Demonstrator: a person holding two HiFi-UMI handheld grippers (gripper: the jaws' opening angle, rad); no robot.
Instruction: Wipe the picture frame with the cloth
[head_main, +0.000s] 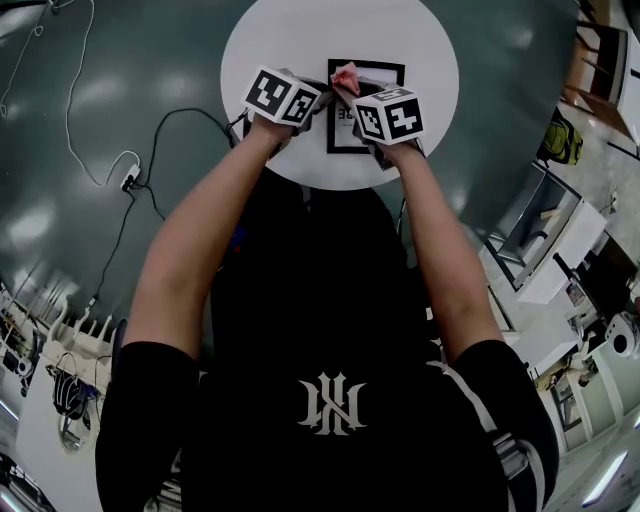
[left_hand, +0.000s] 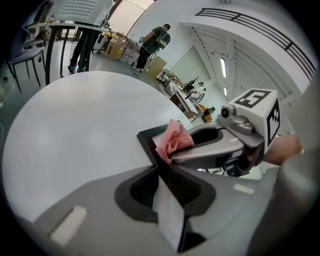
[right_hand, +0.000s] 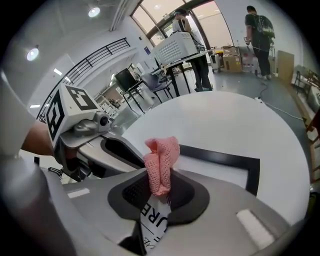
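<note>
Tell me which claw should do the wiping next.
Right. The right claw grips the cloth right at the frame, while the left claw is clamped on the frame's edge, holding it.

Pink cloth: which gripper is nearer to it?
Right. The right gripper is shut on the pink cloth itself. The left gripper is shut on the edge of the picture frame, with the cloth just beyond its fingers.

Picture frame (head_main: 385, 74) lies on the table (head_main: 300, 40), cloth (head_main: 345, 76) above it
</note>
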